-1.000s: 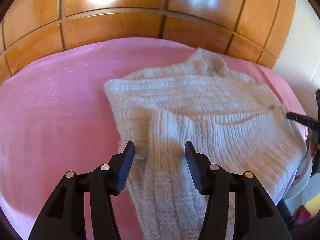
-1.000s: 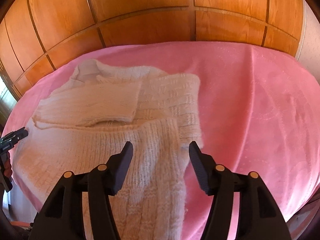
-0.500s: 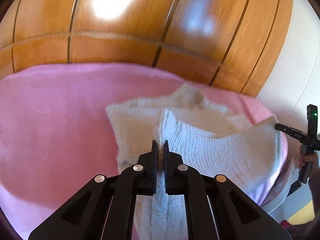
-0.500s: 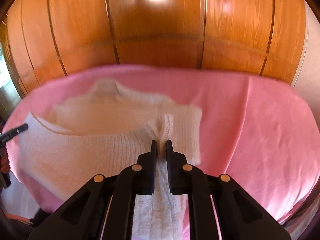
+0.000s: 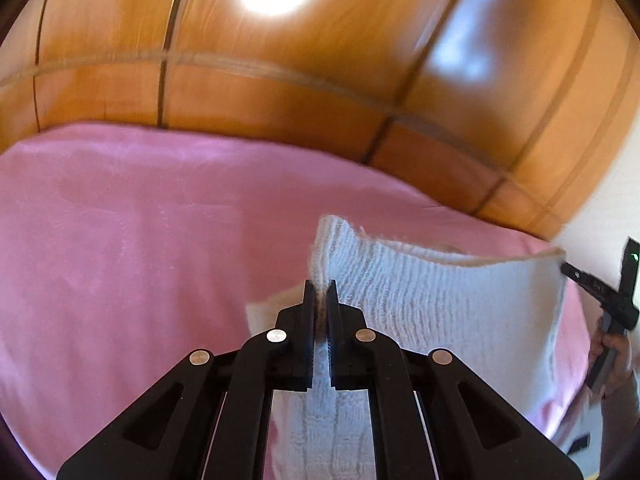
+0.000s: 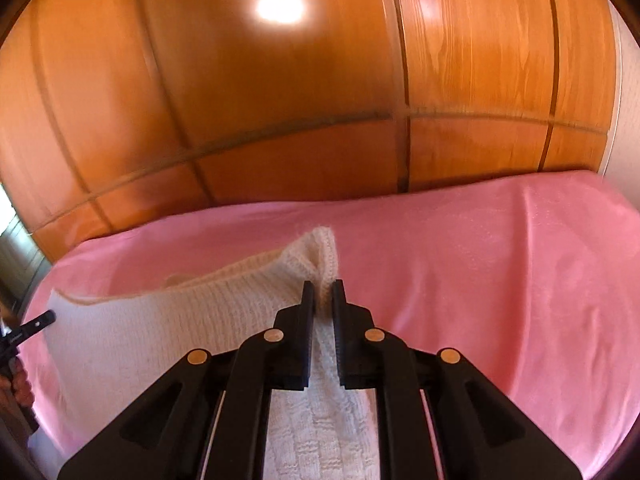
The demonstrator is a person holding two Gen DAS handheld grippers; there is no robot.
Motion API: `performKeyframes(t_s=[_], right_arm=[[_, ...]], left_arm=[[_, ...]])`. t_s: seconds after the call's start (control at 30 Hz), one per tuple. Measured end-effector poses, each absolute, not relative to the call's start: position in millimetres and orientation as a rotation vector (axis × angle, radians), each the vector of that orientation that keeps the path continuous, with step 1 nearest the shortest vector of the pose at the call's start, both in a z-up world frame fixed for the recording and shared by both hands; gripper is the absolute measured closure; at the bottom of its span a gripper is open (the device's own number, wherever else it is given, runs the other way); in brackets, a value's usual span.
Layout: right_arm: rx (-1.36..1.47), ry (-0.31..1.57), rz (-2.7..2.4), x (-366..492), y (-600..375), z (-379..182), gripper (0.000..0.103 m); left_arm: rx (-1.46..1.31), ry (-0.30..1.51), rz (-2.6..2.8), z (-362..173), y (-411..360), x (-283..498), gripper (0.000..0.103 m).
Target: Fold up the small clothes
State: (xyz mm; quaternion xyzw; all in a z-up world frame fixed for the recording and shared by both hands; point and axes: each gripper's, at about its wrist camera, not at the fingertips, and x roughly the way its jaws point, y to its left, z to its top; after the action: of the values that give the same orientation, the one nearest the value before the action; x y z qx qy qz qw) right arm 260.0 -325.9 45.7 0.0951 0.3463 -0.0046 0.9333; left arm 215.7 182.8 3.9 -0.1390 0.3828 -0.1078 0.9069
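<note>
1. Left wrist view: the left hand-held gripper [image 5: 319, 290] is clamped on a bunched corner of the white knit sweater [image 5: 440, 300], and the knit stretches away to the right, lifted off the pink bedspread [image 5: 140, 240].
2. Only this view catches the right hand-held gripper from outside, at the far right edge, meeting the sweater's other end.
3. Right wrist view: the right hand-held gripper [image 6: 322, 292] pinches its own fold of the sweater [image 6: 160, 320], with the raised knit running off to the left.
4. Here the left tool is just a black tip at the left edge, probably touching the cloth, though it is too blurred to be sure.
5. Behind the bed stand glossy wooden wardrobe panels [image 6: 280, 100]; the raised knit hides the bedspread [image 6: 500, 280] beyond it.
</note>
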Motion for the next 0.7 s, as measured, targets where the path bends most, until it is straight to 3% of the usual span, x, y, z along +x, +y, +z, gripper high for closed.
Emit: performKeyframes(t_s=[0.03, 0.23, 0.33, 0.4, 0.43, 0.47, 0.7], right_arm=[[0.196, 0.740, -0.059, 280, -329, 31, 0.103], [0.280, 0.905, -0.101, 325, -348, -39, 0.103], [0.343, 0.893, -0.056, 310, -356, -45, 0.101], [0.428, 0.858, -0.020, 294, -368, -36, 0.086], [0.465, 0.843, 0.002, 288, -373, -32, 0.055], [0.493, 0.822, 0.021, 279, -371, -27, 0.047], [0.452, 0.852, 0.106, 277, -348, -23, 0.039]], left_arm=[[-0.289, 0.818, -0.197, -6, 181, 233, 0.099], [-0.246, 0.965, -0.102, -66, 170, 292, 0.099], [-0.202, 0.969, -0.098, -74, 163, 295, 0.099], [-0.220, 0.972, -0.107, -70, 166, 294, 0.099], [-0.231, 0.963, -0.119, -66, 168, 292, 0.099], [-0.237, 0.949, -0.126, -63, 171, 287, 0.099], [-0.298, 0.901, -0.109, -49, 190, 241, 0.097]])
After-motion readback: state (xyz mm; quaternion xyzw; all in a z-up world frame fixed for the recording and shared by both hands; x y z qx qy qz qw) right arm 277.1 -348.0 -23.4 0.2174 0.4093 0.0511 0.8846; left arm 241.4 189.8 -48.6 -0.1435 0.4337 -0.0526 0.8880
